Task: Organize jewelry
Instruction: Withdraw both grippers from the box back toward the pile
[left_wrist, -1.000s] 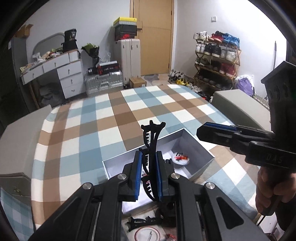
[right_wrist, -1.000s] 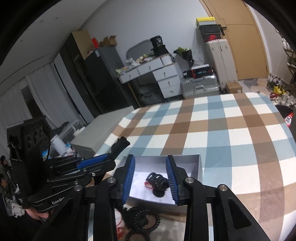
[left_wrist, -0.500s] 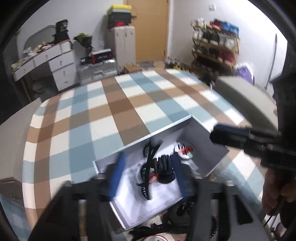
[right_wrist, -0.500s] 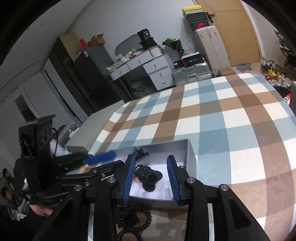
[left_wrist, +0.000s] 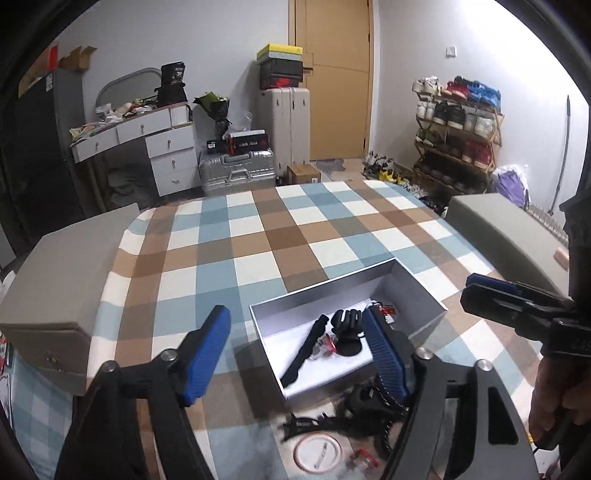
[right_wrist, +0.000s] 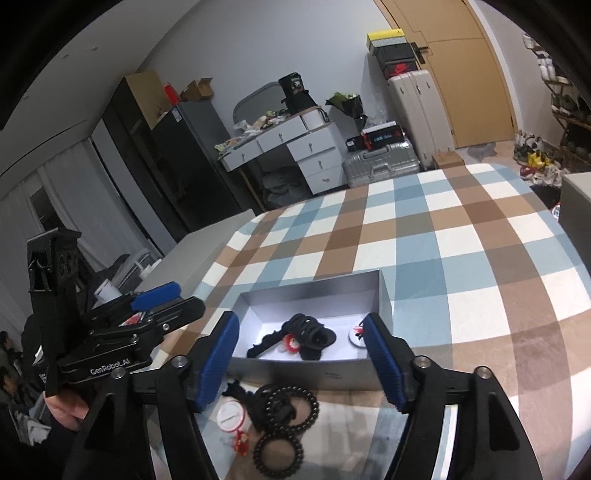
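While both sets of jaws have just been opening, nothing between them: left gripper (left_wrist: 295, 354), right gripper (right_wrist: 301, 356), spread. Clip (left_wrist: 303, 351) lies flat in box (left_wrist: 321, 291), released for storage; long axis diagonal, running from near-left to far-right. Beads (right_wrist: 291, 406) remain outside, near the box.
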